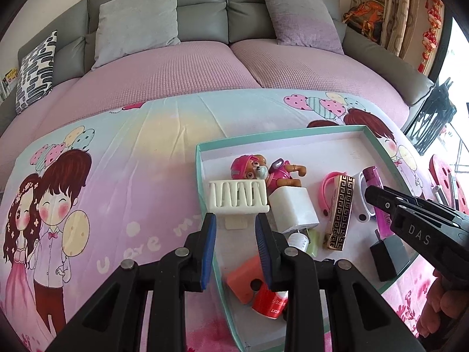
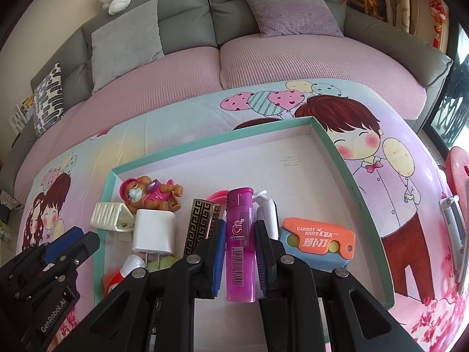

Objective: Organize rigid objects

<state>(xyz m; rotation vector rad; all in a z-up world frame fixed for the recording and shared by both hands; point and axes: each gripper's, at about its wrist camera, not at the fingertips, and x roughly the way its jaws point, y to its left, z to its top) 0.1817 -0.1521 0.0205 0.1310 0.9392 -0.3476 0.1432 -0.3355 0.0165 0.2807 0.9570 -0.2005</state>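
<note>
The right gripper [image 2: 239, 249] clamps a translucent purple plastic lighter [image 2: 239, 243] over the shallow teal-rimmed cardboard tray [image 2: 331, 143], just beside the tray's orange carrot knife [image 2: 316, 239]. The left gripper [image 1: 236, 246] hangs at the tray's left rim, jaws narrow and empty, near a white slotted plastic rack [image 1: 238, 198].

I am holding both tools angled downward: my right tool [image 2: 239, 252] is clamping something, my left tool [image 1: 236, 252] is gripping nothing, nearly closed.
</note>
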